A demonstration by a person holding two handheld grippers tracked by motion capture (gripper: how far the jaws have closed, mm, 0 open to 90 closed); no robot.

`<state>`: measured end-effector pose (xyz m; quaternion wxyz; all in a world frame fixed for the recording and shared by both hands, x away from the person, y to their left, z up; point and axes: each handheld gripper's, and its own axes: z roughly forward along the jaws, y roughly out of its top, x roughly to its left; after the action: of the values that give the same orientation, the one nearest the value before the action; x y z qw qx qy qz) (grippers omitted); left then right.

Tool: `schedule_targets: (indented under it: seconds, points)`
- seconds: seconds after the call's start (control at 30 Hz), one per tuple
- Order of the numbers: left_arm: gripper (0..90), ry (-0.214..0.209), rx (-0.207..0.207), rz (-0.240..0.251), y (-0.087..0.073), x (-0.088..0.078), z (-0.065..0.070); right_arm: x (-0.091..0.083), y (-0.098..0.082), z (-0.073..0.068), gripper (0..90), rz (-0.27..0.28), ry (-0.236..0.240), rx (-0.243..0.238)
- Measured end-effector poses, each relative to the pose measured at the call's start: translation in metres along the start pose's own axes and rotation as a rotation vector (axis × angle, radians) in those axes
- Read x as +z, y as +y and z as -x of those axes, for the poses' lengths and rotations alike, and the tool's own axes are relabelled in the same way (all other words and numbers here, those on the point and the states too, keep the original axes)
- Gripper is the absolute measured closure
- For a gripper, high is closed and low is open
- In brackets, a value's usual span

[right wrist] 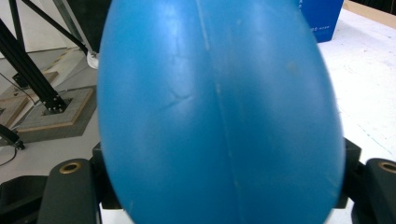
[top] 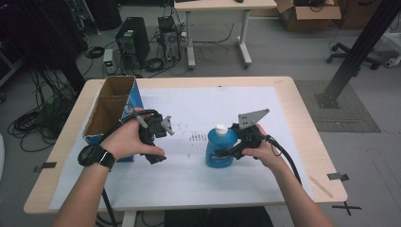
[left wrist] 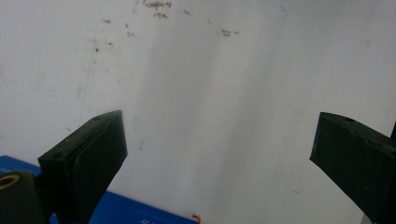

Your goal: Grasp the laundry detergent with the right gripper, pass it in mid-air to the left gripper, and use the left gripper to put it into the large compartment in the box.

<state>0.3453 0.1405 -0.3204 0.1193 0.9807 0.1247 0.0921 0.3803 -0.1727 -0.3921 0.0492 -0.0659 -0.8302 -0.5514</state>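
Note:
A blue bottle (top: pixel 218 150) with a white cap stands upright on the white sheet near the table's middle. My right gripper (top: pixel 231 151) is shut on its lower body from the right. In the right gripper view the bottle (right wrist: pixel 219 116) bulges between the two jaws, hiding their tips. My left gripper (top: pixel 158 142) is held in a hand just right of the open cardboard box (top: pixel 135 101), to the left of the bottle and apart from it. In the left gripper view my left gripper (left wrist: pixel 217 140) stands wide open over bare sheet, with nothing between the jaws.
The blue-sided box (left wrist: pixel 116 210) lies at the table's left, open end up. Brown specks (top: pixel 198 137) mark the white sheet (top: pixel 198 104) between the grippers. Beyond the table are a computer tower (top: pixel 132 40), cables, a second desk and a black frame post (top: pixel 359 52).

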Motion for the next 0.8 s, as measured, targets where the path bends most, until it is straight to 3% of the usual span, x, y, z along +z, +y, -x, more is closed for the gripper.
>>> schedule_targets:
  seconds: [0.8]
  points:
    - [4.1, 0.004, 0.0, 0.005, -0.0006, -0.0013, 0.0004, 0.0022, -0.0006, -0.0004, 34.7, -0.005, -0.016, -0.013]
